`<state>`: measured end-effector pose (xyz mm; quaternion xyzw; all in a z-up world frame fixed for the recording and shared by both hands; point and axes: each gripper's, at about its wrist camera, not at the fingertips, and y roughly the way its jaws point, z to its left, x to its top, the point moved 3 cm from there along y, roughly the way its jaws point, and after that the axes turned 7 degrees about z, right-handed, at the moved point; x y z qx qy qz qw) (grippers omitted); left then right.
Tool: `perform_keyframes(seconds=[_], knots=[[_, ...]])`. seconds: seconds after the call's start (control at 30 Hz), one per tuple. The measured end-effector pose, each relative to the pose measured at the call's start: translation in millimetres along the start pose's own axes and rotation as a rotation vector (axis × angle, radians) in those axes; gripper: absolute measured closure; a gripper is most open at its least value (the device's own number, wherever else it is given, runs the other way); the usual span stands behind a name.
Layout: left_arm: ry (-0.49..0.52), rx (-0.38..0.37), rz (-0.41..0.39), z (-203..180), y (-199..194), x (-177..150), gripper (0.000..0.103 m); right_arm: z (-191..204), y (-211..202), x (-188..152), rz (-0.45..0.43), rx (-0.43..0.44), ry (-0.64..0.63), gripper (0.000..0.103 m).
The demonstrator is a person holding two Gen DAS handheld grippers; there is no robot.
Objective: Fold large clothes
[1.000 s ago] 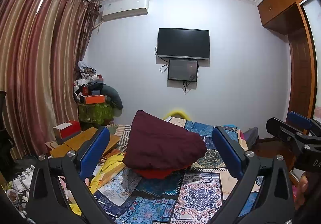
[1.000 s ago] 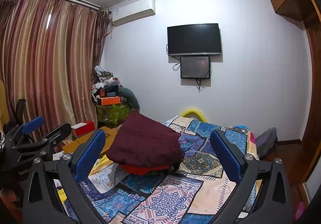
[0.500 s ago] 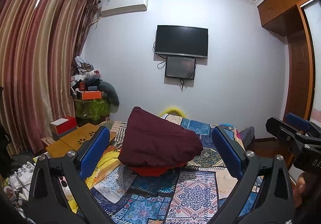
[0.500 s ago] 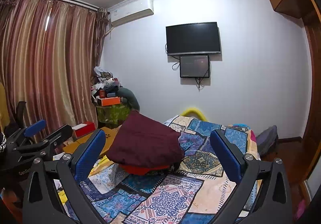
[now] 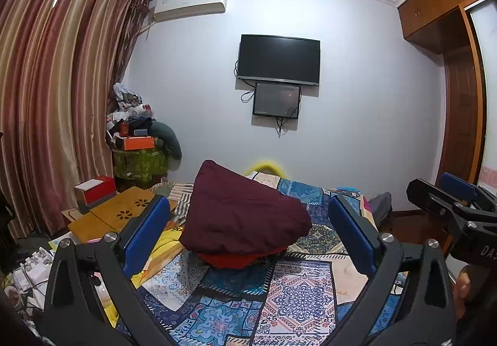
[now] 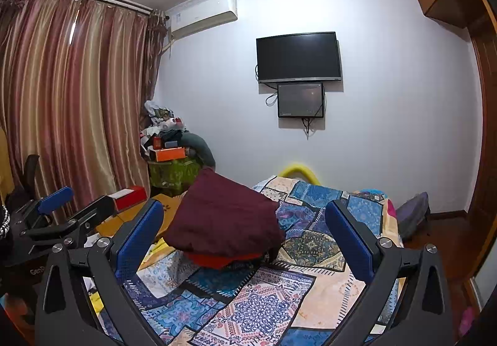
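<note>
Grippers first: our left gripper (image 5: 245, 228) and right gripper (image 6: 243, 226) both stand wide open, nothing between the blue pads, both raised level above the bed (image 5: 298, 293) and well short of the cloth. On the patterned quilt (image 6: 264, 305) sits a maroon bundle (image 5: 242, 215), humped and lopsided, on top of a red piece (image 5: 239, 260). We cannot tell whether the maroon one is a garment folded or merely heaped; the scene fits a pile waiting and a pile already stacked. Risks, as we judge them: pinching the maroon bundle could catch the red piece or the quilt beneath, since the layers lie touching. Its bulk may slip from narrow pads. The low table (image 5: 115, 215) just beside the bed could snag trailing fabric.
</note>
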<state>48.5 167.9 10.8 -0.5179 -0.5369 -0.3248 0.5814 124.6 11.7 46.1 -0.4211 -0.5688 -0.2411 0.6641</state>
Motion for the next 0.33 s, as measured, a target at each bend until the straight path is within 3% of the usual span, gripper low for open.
perform_keyframes(seconds=[0.33], knots=[[0.0, 0.013, 0.004, 2.8, 3.3, -3.6, 0.001, 2.8, 5.2, -0.5, 0.014, 0.0, -0.005, 0.0]])
